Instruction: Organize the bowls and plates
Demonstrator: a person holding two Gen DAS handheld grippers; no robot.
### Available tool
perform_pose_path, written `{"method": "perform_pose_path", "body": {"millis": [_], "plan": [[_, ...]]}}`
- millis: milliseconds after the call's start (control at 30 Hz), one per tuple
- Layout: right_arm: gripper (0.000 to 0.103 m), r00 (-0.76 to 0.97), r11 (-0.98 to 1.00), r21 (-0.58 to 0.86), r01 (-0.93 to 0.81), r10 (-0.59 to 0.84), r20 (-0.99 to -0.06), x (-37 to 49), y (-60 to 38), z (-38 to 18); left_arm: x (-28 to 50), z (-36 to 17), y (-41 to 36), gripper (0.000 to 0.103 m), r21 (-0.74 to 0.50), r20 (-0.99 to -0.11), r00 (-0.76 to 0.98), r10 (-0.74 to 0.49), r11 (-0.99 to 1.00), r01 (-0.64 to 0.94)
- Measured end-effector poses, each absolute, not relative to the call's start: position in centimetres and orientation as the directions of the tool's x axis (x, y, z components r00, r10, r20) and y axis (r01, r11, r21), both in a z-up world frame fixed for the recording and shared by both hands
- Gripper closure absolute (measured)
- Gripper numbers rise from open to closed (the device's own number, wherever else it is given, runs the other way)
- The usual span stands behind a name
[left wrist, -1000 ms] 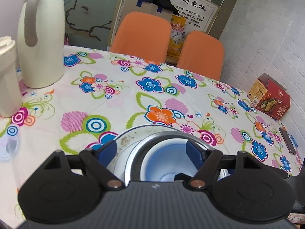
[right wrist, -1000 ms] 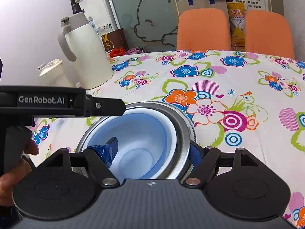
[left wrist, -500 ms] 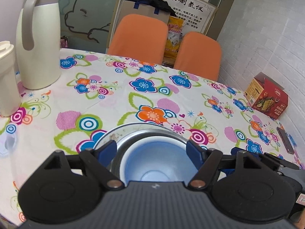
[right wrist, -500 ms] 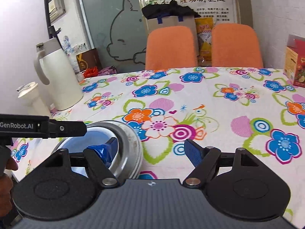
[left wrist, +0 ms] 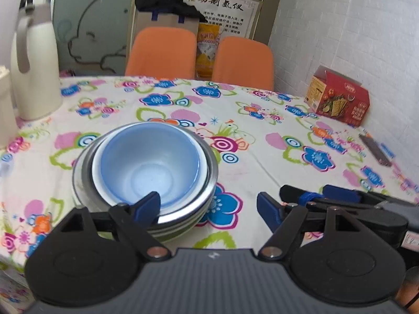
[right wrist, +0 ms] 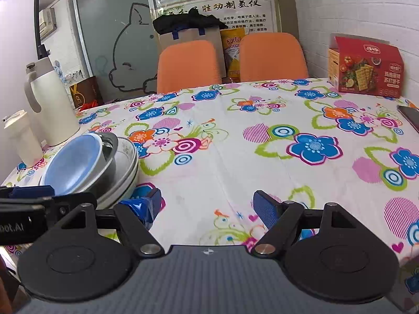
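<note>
From the left wrist, the left gripper [left wrist: 208,208] stands wide open and empty, above the near edge of a stack on the floral tablecloth [left wrist: 251,157]: a blue bowl [left wrist: 149,166] nested in a steel bowl [left wrist: 207,183] on plates [left wrist: 183,229]. From the right wrist, the right gripper [right wrist: 207,205] gapes equally wide, holding nothing over bare cloth, the stack just left of it before a white thermos jug [right wrist: 49,102].
</note>
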State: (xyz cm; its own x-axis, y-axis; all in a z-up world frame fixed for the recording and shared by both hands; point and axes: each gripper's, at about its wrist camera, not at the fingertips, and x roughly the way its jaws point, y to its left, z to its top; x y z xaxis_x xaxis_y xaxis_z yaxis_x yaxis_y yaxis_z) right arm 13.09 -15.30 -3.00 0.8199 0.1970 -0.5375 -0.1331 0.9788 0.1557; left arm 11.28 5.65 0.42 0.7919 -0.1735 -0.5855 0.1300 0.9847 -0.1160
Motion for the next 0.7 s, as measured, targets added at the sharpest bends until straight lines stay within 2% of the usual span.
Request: {"method": "perform_pose_path", "body": {"millis": [100, 367, 700], "plan": [[0.039, 0.828, 0.979, 0.170, -0.115, 0.189, -0.529, 11.3, -15.8, -3.8, 8.5, -0.4, 4.0, 0.028, -0.016, -0.583, 0.804, -0.122, 0.990, 0.139], [0.039, 0.838, 0.965, 0.226, -0.135, 0.233, -0.494, 7.6, -16.5, -4.3, 4.5, -1.6, 3.6, 0.028, 0.014, -0.563, 0.820, -0.100, 0.991, 0.131], [0.038, 0.860, 0.959, 0.236, -0.159, 0.252, -0.443, 4.9, -16.7, -3.2, 2.8, -2.5, 3.0, 0.028, 0.008, -0.589, 0.802, -0.103, 0.991, 0.133]]}}
